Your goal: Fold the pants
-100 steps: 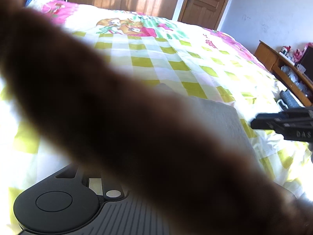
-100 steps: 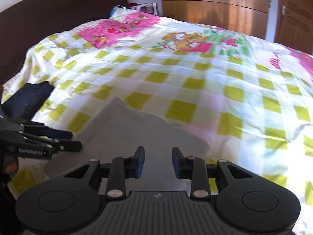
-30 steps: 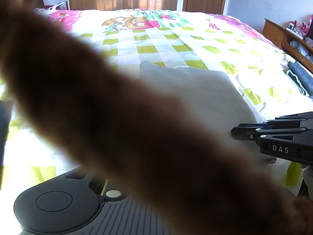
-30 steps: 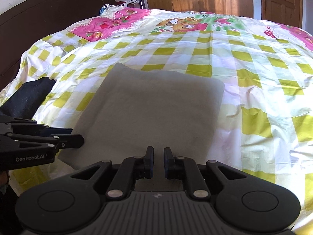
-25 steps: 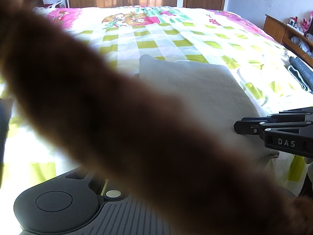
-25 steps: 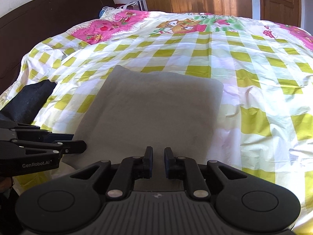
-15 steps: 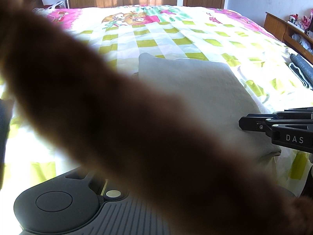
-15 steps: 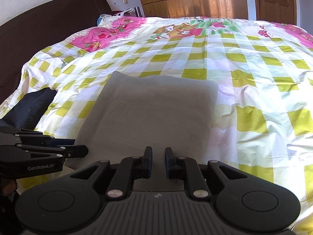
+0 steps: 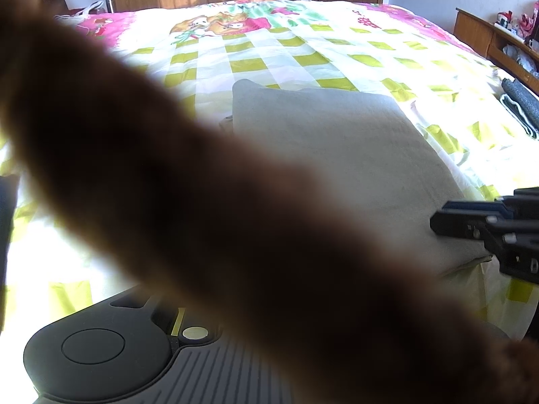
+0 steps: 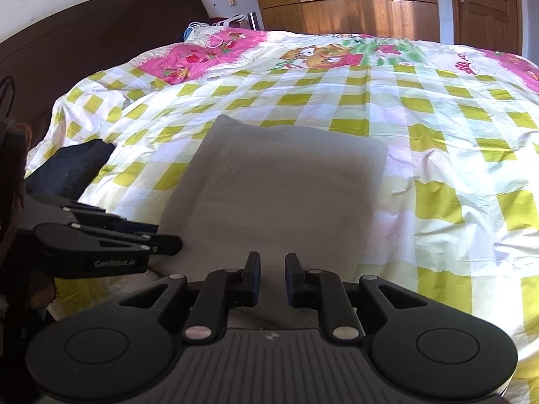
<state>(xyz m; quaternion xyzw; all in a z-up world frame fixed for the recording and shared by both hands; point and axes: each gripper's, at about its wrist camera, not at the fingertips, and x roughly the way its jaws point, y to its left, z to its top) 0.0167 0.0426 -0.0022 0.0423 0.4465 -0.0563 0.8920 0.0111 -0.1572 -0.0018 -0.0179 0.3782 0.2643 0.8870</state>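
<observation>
The grey pants (image 10: pixel 279 185) lie folded into a flat rectangle on the checked bedspread (image 10: pixel 438 128); they also show in the left wrist view (image 9: pixel 337 155). My right gripper (image 10: pixel 272 279) is open with a small gap, empty, over the near edge of the pants; it shows from the side in the left wrist view (image 9: pixel 438 222). My left gripper (image 10: pixel 171 240) is seen from the side at the pants' near left corner, fingers close together. A blurred brown shape (image 9: pixel 202 202) covers the left gripper's own fingers in its view.
A dark folded garment (image 10: pixel 70 168) lies on the bed at the left. A dark headboard (image 10: pixel 84 54) stands behind it. A wooden wardrobe (image 10: pixel 353 0) and door (image 10: pixel 485 6) are at the back. A wooden shelf (image 9: pixel 495 40) and a rolled dark cloth (image 9: pixel 522 104) are at the right.
My right gripper has opened a little, letting go of the near edge of the pants. Both grippers have drawn back slightly toward the bed's near edge. The pants lie still.
</observation>
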